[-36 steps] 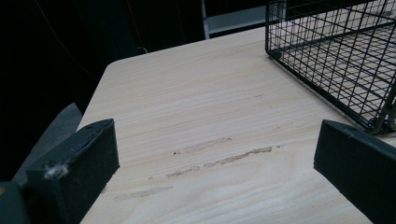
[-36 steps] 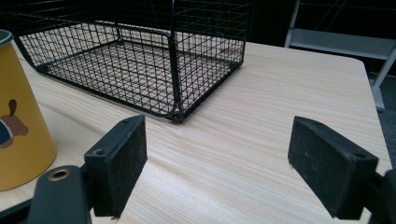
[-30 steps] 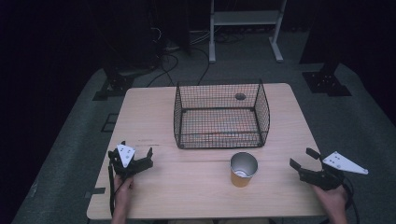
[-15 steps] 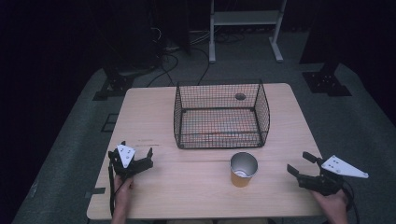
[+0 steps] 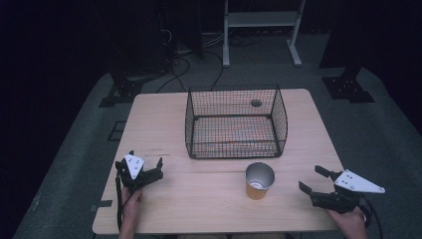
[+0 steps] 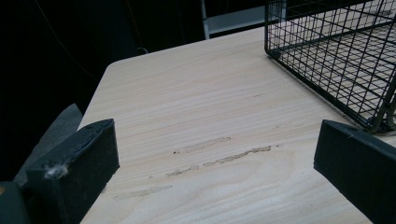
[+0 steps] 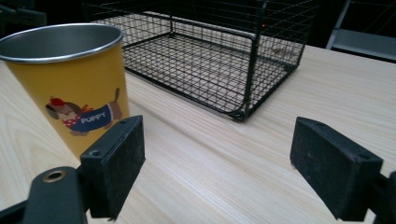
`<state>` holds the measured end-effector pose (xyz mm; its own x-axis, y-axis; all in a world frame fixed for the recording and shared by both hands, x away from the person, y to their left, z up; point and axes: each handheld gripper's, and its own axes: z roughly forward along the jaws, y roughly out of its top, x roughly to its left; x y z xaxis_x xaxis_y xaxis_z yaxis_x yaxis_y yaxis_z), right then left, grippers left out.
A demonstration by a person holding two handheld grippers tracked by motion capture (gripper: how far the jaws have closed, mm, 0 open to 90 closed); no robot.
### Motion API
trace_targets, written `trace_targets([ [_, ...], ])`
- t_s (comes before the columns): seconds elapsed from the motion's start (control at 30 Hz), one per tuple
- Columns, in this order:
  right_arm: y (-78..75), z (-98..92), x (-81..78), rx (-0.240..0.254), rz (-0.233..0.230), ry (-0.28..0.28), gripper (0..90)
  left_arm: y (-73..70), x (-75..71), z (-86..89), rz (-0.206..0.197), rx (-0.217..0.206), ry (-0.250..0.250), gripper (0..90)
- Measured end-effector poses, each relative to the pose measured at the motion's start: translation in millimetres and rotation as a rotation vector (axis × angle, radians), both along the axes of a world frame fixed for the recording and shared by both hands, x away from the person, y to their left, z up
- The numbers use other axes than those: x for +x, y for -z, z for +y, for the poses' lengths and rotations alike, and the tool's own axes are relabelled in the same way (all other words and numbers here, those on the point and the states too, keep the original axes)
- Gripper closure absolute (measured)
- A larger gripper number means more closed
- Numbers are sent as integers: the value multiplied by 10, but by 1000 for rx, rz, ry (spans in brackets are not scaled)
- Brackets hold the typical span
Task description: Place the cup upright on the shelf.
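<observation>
A yellow metal cup [image 5: 259, 180] with a cartoon dog stands upright near the table's front edge; in the right gripper view the cup [image 7: 70, 84] is just beyond the left jaw. My right gripper [image 5: 310, 178] rests low to the cup's right, apart from it. Its jaws have just been opening, and the right gripper [image 7: 217, 158] stands open with bare table between its pads. My left gripper [image 5: 146, 158] sits at the front left, and the left gripper [image 6: 215, 154] is open over bare wood. A black wire basket [image 5: 234, 149] stands behind the cup.
The wire basket [image 6: 336, 60] lies ahead and to the right of the left jaws, and the basket [image 7: 210, 56] is straight ahead of the right jaws. A round hole [image 5: 256, 103] sits in the table [image 5: 154, 119] behind it. A white frame [image 5: 261, 20] and cables lie on the floor beyond.
My right gripper has shifted a little to the left and toward the near edge, closer to the cup. The left gripper, cup and basket have not moved.
</observation>
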<state>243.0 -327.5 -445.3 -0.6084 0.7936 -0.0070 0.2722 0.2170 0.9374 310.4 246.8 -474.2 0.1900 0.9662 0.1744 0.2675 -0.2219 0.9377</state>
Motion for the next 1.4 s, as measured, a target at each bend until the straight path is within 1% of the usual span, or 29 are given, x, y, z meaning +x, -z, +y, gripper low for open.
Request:
trace_targets([
  [0.37,-16,157,-68,-33,-3,-46,170,0,-1,0,0,2,1,0],
  [0.7,-32,270,-96,-54,-1,-84,169,0,-1,-1,0,1,2,0],
  [0.77,-41,303,-105,-65,0,-94,166,0,-2,-3,0,3,3,0],
  [1.2,-68,450,-137,-84,7,-138,142,0,-3,-4,-1,4,4,0],
  [1.3,-78,477,-142,-77,11,-147,138,0,-3,-4,-1,4,3,0],
  [1.4,-81,507,-139,-82,14,-154,134,0,-3,-5,-1,4,4,0],
])
